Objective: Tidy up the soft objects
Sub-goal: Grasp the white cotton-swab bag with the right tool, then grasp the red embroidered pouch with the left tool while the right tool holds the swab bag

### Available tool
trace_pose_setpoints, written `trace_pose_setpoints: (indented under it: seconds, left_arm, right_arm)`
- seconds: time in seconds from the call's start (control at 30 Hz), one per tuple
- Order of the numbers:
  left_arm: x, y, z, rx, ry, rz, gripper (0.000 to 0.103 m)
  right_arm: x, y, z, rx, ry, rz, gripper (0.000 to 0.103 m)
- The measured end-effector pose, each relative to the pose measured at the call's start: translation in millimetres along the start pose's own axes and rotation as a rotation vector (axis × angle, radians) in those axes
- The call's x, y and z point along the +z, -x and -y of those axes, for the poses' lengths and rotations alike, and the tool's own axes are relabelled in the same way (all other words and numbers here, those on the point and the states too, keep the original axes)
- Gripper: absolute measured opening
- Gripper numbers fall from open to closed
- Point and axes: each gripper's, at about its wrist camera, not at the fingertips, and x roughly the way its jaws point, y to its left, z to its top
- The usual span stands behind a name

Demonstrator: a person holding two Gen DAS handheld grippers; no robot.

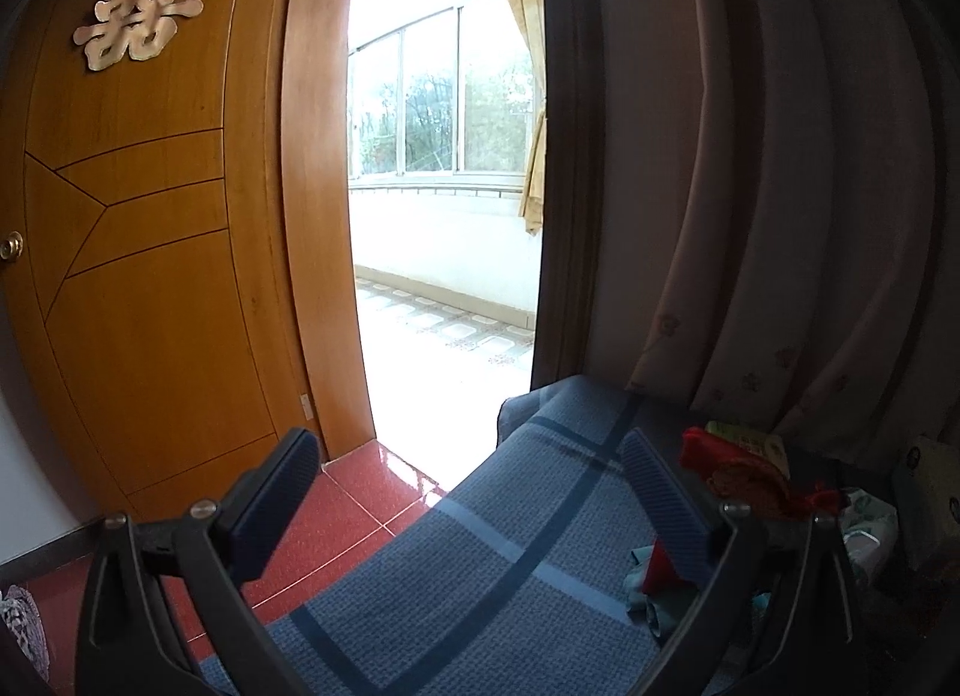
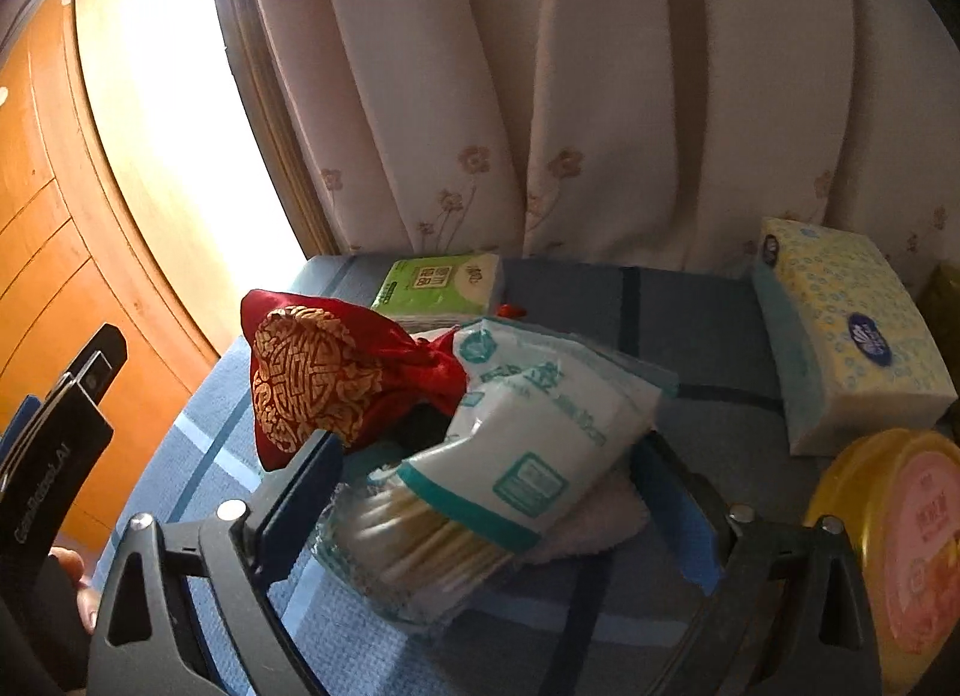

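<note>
Straddling the teal-printed packet [image 2: 540,414] with the right gripper [image 2: 489,447]: jaws fairly wide, one finger down each flank of the wrapper. Hard to say, with the fingers half hidden behind the packet, whether the pads already press on it or only stand close. Likely picked first as the top of the heap, hence the downward reach onto it.

Leaning on the packet's left shoulder, a red pouch [image 2: 324,372] with a gold emblem, apt to slide off once the packet lifts. Tucked under the packet's near end, a clear bag of cotton swabs [image 2: 420,534]. Behind the packet, near the curtain [image 2: 600,96], a green tissue pack [image 2: 444,282]. Right of the packet, a yellow tissue box [image 2: 852,330] and, nearer, a yellow tub [image 2: 900,546]. Under the packet and everything else, a blue checked cloth [image 2: 198,456].

Well left of the packet, the left gripper [image 1: 468,444]: spread wide, nothing between its fingers, seemingly parked clear to leave the other room
</note>
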Motion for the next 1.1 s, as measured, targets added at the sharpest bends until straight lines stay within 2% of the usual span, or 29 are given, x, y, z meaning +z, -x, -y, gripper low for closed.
trace_pose_setpoints:
  seconds: [0.07,0.17,0.27,0.37,0.47,0.6,0.67,0.8,0.87,1.0,1.1]
  left_arm:
    - [0,0,0,-0.001,-0.002,0.005,0.102]
    - [0,3,1,0.001,-0.008,0.014,0.102]
    - [-1,3,3,-0.004,-0.020,0.017,0.102]
    - [-1,3,3,-0.013,-0.024,0.012,0.102]
    - [0,1,4,-0.030,-0.031,-0.001,0.102]
    - [0,-1,10,-0.115,-0.072,-0.025,0.103]
    - [-1,-3,15,-0.194,-0.102,-0.044,0.103]
    - [-1,-6,23,-0.331,-0.114,-0.072,0.103]
    - [1,-13,32,-0.395,-0.111,-0.114,0.103]
    - [-1,-32,63,-0.442,-0.167,-0.226,0.103]
    - [-7,-46,85,-0.419,-0.228,-0.291,0.102]
  right_arm:
    - [-1,4,-1,0.020,0.006,0.015,0.062]
    - [-2,14,-2,0.040,0.029,0.063,0.054]
    - [-8,37,-3,0.092,0.068,0.166,0.053]
    - [-15,57,-3,0.108,0.117,0.255,0.052]
    - [-17,76,7,0.139,0.116,0.329,0.052]
    - [-19,103,21,0.049,0.127,0.467,0.052]
    - [-21,114,27,0.003,0.153,0.517,0.052]
    - [-26,126,37,-0.074,0.207,0.572,0.052]
    - [-27,131,43,-0.089,0.212,0.585,0.052]
    - [-24,126,46,-0.094,0.208,0.576,0.053]
    - [-19,117,45,-0.081,0.197,0.554,0.053]
